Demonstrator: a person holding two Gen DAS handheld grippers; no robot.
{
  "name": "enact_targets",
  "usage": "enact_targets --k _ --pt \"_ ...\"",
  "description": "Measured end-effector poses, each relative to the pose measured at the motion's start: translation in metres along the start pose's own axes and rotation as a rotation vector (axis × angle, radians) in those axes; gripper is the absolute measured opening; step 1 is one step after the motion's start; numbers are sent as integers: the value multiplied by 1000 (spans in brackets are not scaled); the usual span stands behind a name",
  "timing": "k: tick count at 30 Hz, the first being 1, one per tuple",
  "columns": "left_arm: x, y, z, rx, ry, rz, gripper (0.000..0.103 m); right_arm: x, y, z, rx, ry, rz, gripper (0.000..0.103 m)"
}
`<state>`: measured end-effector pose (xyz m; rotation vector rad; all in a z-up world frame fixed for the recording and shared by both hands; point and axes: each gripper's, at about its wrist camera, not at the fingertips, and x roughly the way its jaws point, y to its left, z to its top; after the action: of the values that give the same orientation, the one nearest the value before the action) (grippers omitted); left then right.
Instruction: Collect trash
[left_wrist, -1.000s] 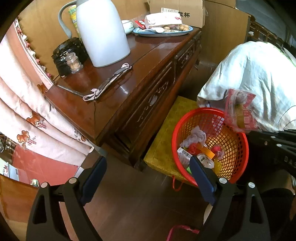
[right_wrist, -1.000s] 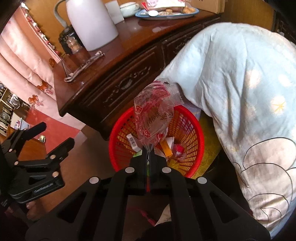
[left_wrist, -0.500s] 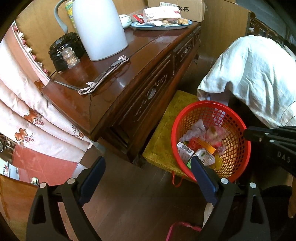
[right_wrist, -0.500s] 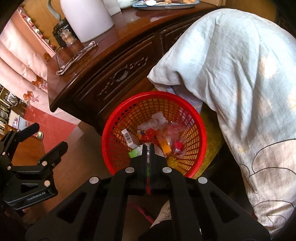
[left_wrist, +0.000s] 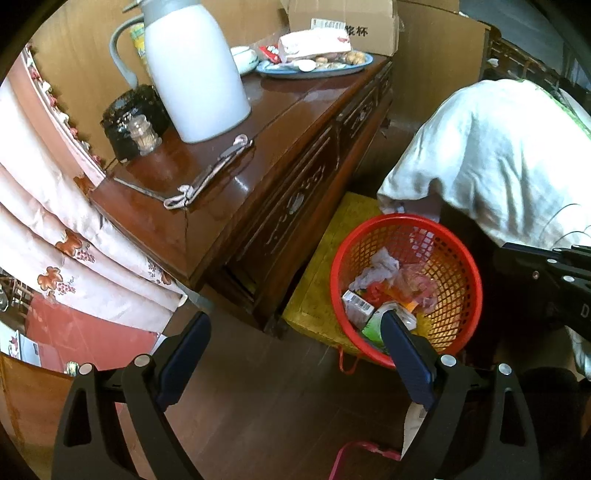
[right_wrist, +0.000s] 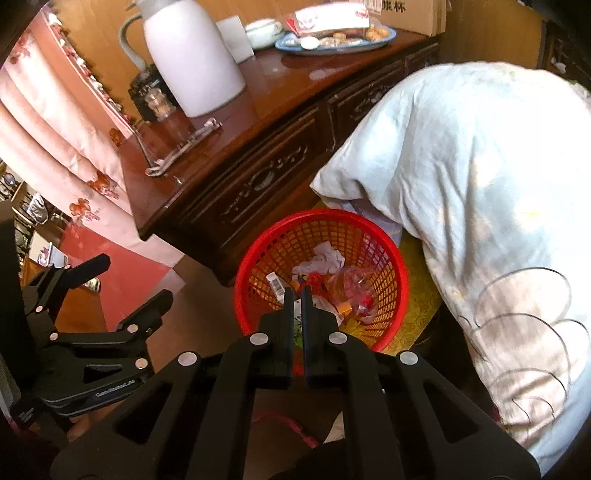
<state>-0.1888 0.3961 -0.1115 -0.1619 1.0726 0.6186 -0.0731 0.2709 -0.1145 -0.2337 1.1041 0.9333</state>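
Note:
A red mesh basket (left_wrist: 467, 266) (right_wrist: 391, 258) stands on a yellow stool beside the dark wooden cabinet. It holds a clear red-printed snack wrapper (left_wrist: 415, 286) (right_wrist: 351, 282), crumpled tissue (left_wrist: 380, 264) (right_wrist: 323, 258), small cartons and other scraps. My right gripper (right_wrist: 296, 291) hangs above the basket's near rim, jaws nearly together with a narrow gap, holding nothing. My left gripper (left_wrist: 293, 326) is wide open and empty, over the floor left of the basket.
The cabinet top (left_wrist: 207, 184) carries a white thermos jug (left_wrist: 192, 70), a black jar, a toothpick holder, a cord and a blue plate of snacks (left_wrist: 314, 66). A cardboard box stands behind. A pale quilt (right_wrist: 480, 184) hangs over the basket's right side. Pink curtain at left.
A second ago my right gripper held the snack wrapper above the basket. The wrapper now lies in the basket and the gripper holds nothing. Both grippers have drawn back slightly.

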Motion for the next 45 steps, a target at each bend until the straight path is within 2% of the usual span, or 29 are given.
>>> enact_targets --k 7,9,10,11,12,13,17,23,27,35,45 --pt "-42 -11 2 15 -57 -12 92 -53 1 -10 21 -81 -1 8" --pt "-56 -15 2 23 -74 -10 92 -73 1 -17 25 -112 -9 13" --pt "-63 -16 2 25 -81 -8 92 -81 1 -19 28 -126 -12 23" --pt "-72 -18 1 27 -92 -5 92 -89 2 -22 31 -140 -18 39" --pt "-78 -19 1 27 -99 -3 92 -100 2 -26 33 -160 -29 44" --pt "-87 -21 -1 28 -112 0 94 -112 2 -31 32 -186 -40 54" --pt "-119 -30 -10 27 -147 18 97 -146 5 -51 14 -241 -68 67" --pt "-154 -43 -24 14 -166 44 97 -193 2 -72 1 -320 -56 75" --pt "-170 -48 -36 -7 -178 73 97 -203 -1 -80 -6 -326 -44 77" --pt "-170 -43 -40 -30 -170 90 97 -190 9 -82 -32 -278 -54 77" --pt "-132 -31 -27 -11 -142 85 97 -153 14 -63 -30 -203 -101 77"
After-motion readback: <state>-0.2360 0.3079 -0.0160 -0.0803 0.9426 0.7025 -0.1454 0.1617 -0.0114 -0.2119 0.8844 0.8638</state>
